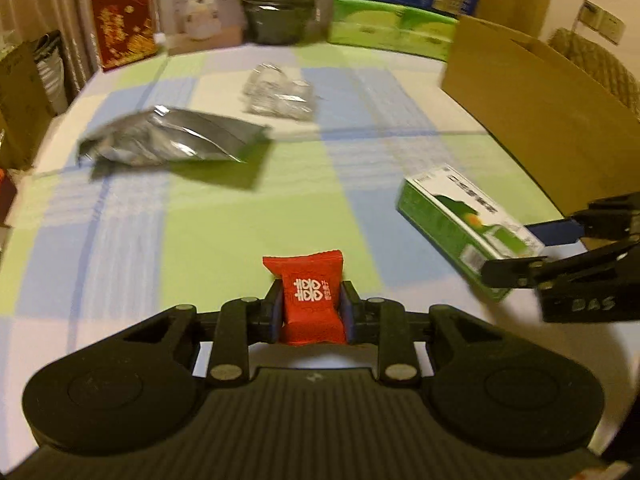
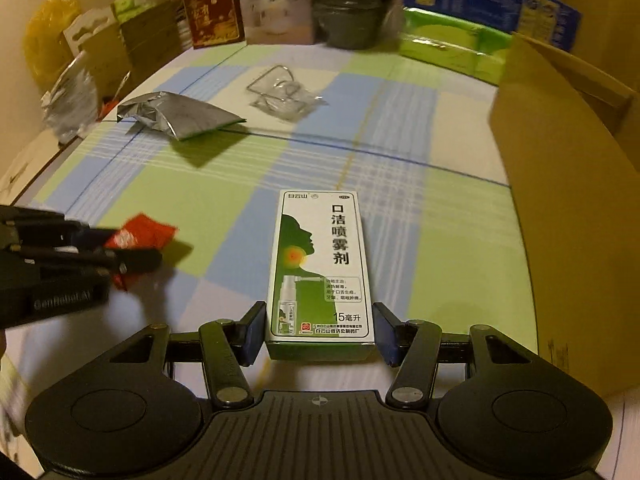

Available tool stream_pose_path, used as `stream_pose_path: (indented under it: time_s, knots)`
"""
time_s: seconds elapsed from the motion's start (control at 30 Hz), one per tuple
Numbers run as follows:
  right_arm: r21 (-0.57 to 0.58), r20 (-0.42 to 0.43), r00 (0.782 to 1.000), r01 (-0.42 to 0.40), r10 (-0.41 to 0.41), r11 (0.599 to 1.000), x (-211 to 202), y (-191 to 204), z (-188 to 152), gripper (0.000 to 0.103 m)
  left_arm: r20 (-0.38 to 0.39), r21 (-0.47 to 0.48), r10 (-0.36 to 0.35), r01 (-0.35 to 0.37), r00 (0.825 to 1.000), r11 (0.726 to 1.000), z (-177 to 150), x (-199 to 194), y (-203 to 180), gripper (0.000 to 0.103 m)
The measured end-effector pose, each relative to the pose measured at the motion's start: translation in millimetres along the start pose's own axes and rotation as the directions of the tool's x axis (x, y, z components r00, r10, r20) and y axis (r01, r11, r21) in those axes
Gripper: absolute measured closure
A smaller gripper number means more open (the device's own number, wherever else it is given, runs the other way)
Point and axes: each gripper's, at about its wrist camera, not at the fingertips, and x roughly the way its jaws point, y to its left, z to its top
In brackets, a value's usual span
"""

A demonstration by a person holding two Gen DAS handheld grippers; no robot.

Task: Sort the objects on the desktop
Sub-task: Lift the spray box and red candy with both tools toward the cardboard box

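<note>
A bench (image 2: 460, 240) covered in a green, blue and white checked cloth fills both views. At far left on it lies a crumpled silver foil pouch (image 1: 172, 140), and just right of it, further back, a clear plastic bag (image 1: 280, 96) with a wire frame inside. Near the front, the left tool (image 1: 309, 308) is clamped tight on a small red candy packet (image 1: 310, 296) with white characters, its two pads pressing the packet's sides and holding it above the cloth. To the right, the right tool (image 2: 320, 332) holds a green and white spray medicine box (image 2: 320, 268) by its near end, pads against both long sides, the box pointing away over the bench. At far right stands an open brown cardboard box (image 1: 540, 108), its wall close beside the medicine box. Cartons and a dark bag line the back edge, blurred.
</note>
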Motion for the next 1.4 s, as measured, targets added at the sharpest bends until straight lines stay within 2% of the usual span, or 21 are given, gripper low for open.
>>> stream_pose_path:
  time_s: [0.1, 0.23, 0.37, 0.53, 0.63, 0.7, 0.97, 1.1, 1.4]
  knots:
    - [0.021, 0.04, 0.999, 0.005, -0.005, 1.0, -2, -2, -4, 0.05, -0.005, 0.017, -0.02, 0.02, 1.0, 1.0, -12, 2, -17, 0.08]
    - [-0.008, 0.078, 0.997, 0.006, -0.005, 1.0, -2, -1, -1, 0.044, 0.016, 0.084, 0.006, -0.007, 1.0, 0.996, -17, 4, -30, 0.079]
    - [-0.019, 0.075, 0.997, 0.011, -0.009, 1.0, 3, 1, -3, 0.042, 0.026, 0.047, -0.009, 0.008, 1.0, 0.999, -17, 5, -24, 0.078]
    - [-0.002, 0.087, 0.996, 0.002, -0.001, 1.0, 8, -4, 0, 0.042, 0.038, 0.044, 0.018, -0.019, 0.999, 0.999, -19, 3, -21, 0.073]
    - [0.007, 0.088, 0.996, -0.003, 0.003, 1.0, 10, -5, 0, 0.042, 0.043, 0.04, 0.031, -0.033, 0.999, 0.999, -18, 3, -20, 0.063]
    - [0.008, 0.086, 0.996, -0.005, 0.004, 1.0, 11, -4, 1, 0.042, 0.046, 0.043, 0.04, -0.042, 0.998, 0.998, -17, 3, -21, 0.061]
    - [0.026, 0.102, 0.995, 0.007, -0.009, 1.0, 12, -9, 4, 0.041, 0.055, 0.077, 0.066, -0.071, 0.996, 0.995, -17, 3, -26, 0.065]
    - [0.024, 0.1, 0.995, 0.01, -0.013, 1.0, 14, -8, 5, 0.041, 0.049, 0.1, 0.067, -0.072, 0.997, 0.992, -18, 5, -31, 0.077]
    - [0.011, 0.091, 0.996, 0.016, -0.017, 1.0, 20, -6, 7, 0.041, 0.054, 0.096, 0.078, -0.083, 0.995, 0.992, -18, 5, -30, 0.079]
